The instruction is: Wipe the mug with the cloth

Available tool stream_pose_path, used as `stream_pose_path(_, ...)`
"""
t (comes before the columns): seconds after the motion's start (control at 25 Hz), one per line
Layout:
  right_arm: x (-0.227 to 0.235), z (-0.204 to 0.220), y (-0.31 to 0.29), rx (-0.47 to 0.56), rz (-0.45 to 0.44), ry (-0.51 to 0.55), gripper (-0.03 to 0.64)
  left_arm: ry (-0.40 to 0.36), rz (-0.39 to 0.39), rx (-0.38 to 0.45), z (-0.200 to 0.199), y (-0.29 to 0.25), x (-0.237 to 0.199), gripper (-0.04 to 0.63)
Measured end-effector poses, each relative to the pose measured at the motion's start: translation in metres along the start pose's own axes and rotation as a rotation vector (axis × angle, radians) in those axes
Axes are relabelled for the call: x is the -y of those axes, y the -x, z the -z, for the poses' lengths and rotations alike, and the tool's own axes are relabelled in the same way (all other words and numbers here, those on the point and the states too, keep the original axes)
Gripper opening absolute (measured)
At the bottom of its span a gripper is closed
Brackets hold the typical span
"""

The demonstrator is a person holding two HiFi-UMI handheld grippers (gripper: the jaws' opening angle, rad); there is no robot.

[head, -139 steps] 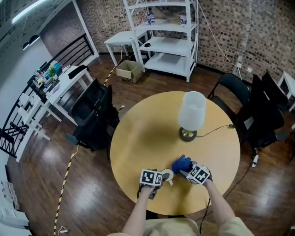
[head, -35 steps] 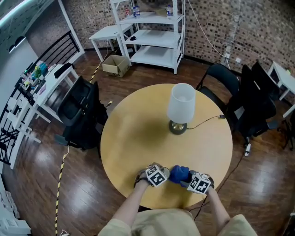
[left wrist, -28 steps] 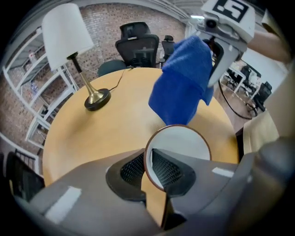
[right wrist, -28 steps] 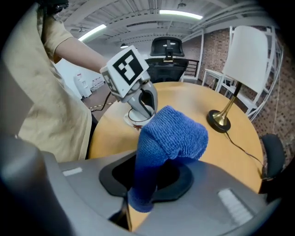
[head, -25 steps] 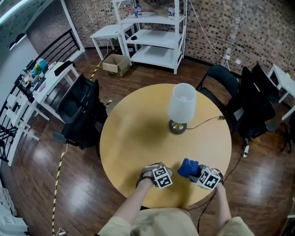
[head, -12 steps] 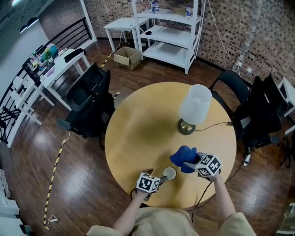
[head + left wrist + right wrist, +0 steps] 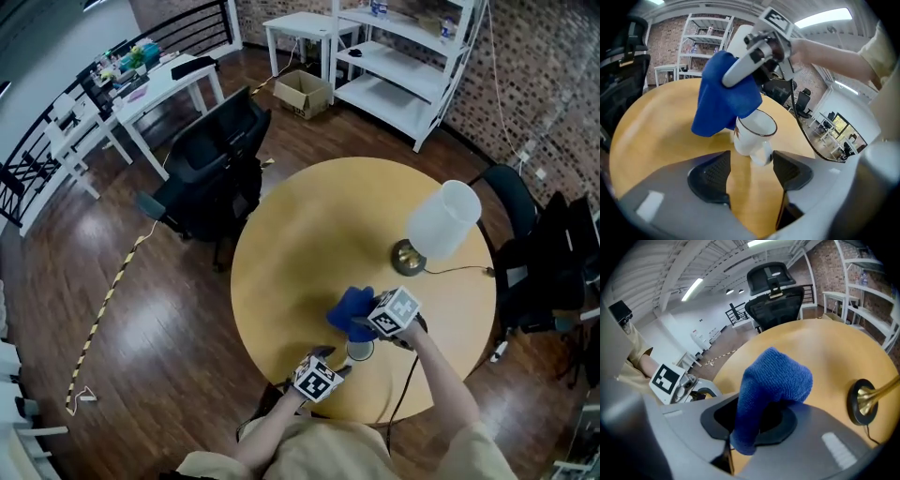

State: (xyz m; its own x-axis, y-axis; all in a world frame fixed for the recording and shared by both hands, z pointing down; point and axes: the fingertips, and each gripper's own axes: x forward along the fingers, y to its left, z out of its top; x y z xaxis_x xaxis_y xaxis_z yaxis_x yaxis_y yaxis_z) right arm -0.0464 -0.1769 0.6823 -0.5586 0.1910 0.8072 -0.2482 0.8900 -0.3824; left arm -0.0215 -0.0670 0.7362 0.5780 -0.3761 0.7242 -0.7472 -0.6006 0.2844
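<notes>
- Head view: the mug [image 7: 360, 351] is seen upright on the table [image 7: 281, 244], near its front edge, between the left gripper [image 7: 332, 362] and the right gripper [image 7: 364, 326]. The cloth [image 7: 347, 307] is carried just beyond the mug.
- Left gripper view: the jaws are seen spread, having just been closing partway; nothing is pressed. The mug stands just past the tips, its handle beside the right-hand jaw. The cloth hangs at its far side; contact cannot be told.
- Right gripper view: the jaws are pinched on a fold of cloth; the rest bulges ahead.
- Risk: the mug is not held, so a sideways wipe could slide or tip it. A closing jaw could knock the handle and spin the mug.
</notes>
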Motion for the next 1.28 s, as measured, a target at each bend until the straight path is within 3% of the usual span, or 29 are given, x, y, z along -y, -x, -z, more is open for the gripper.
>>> stream_pose_path(0.12,-0.004,-0.008,-0.021,-0.110,-0.047,-0.013,0.078,-0.035,-0.031,0.022,-0.003,-0.008,0.009,0.244)
stream_pose_path(0.28,-0.012,0.002,-0.050,-0.340,-0.072,-0.078,0.078,-0.070,-0.055,0.051,-0.008,-0.015,0.020,0.197)
stream_pose_path(0.48,-0.024,0.025,-0.065,-0.560,-0.098,-0.029,0.078,-0.077,-0.156,0.079,-0.013,-0.009,0.011,0.060)
stream_pose_path(0.64,-0.026,0.033,-0.068,-0.622,-0.116,-0.044,0.078,-0.058,-0.163,0.093,-0.017,-0.008,0.000,0.066)
stream_pose_path(0.96,-0.025,0.055,-0.074,-0.754,-0.074,0.170,0.078,-0.174,-0.215,0.071,-0.020,-0.013,0.003,0.057)
stream_pose_path(1.12,-0.020,0.066,-0.077,-0.785,-0.102,0.130,0.078,-0.239,-0.228,0.058,-0.019,-0.016,0.006,0.054)
stream_pose_path(1.28,-0.012,0.071,-0.071,-0.735,-0.128,0.030,0.078,-0.292,-0.239,0.043,-0.019,-0.016,0.009,0.052)
